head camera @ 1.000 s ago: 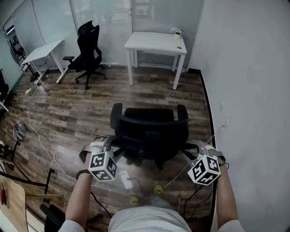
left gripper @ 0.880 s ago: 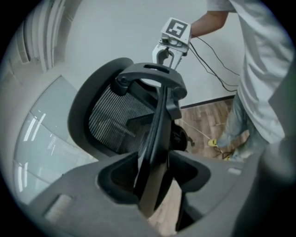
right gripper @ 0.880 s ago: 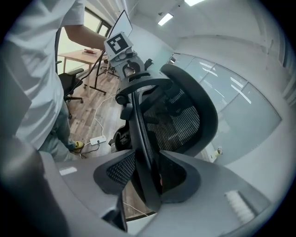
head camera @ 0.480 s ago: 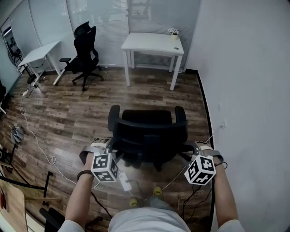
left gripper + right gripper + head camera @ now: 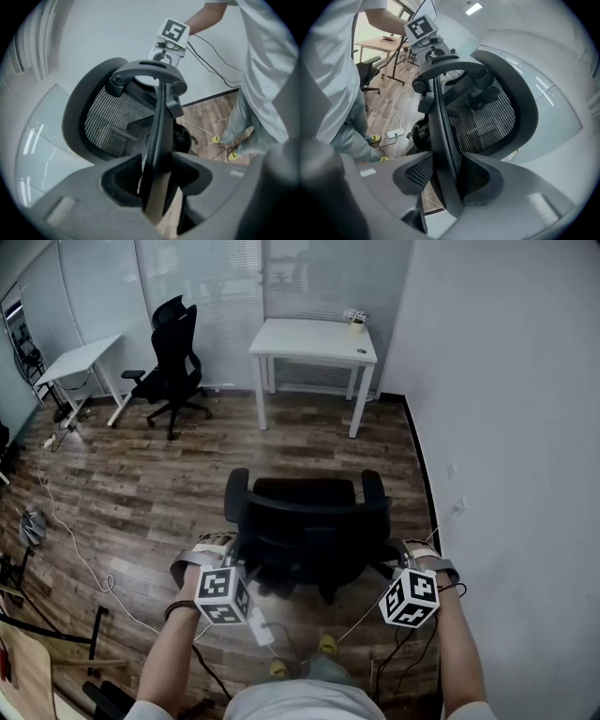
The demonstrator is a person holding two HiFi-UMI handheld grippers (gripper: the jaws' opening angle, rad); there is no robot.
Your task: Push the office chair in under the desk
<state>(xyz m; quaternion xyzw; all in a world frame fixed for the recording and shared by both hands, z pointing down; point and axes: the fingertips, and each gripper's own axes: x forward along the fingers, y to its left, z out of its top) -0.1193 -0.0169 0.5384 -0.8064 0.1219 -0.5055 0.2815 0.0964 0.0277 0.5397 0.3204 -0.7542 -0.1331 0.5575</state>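
Note:
The black office chair (image 5: pixel 309 531) stands on the wood floor in the head view, its back toward me. The white desk (image 5: pixel 314 338) is well beyond it, against the far window. My left gripper (image 5: pixel 234 556) is at the backrest's left edge and my right gripper (image 5: pixel 395 557) is at its right edge. In the left gripper view the chair's (image 5: pixel 122 117) rim runs between the left gripper's (image 5: pixel 157 183) jaws with gaps beside it. In the right gripper view the chair's (image 5: pixel 483 117) rim lies between the right gripper's (image 5: pixel 447 180) jaws, which are opening.
A second black chair (image 5: pixel 173 357) and another white desk (image 5: pixel 80 357) stand at the far left. Cables (image 5: pixel 84 559) trail over the floor, and a power strip (image 5: pixel 260 626) lies by my feet. A grey wall (image 5: pixel 506 427) runs close along the right. A small plant pot (image 5: pixel 356 322) sits on the desk.
Both gripper cubes have shifted slightly inward and toward me. The chair keeps about the same distance from the desk.

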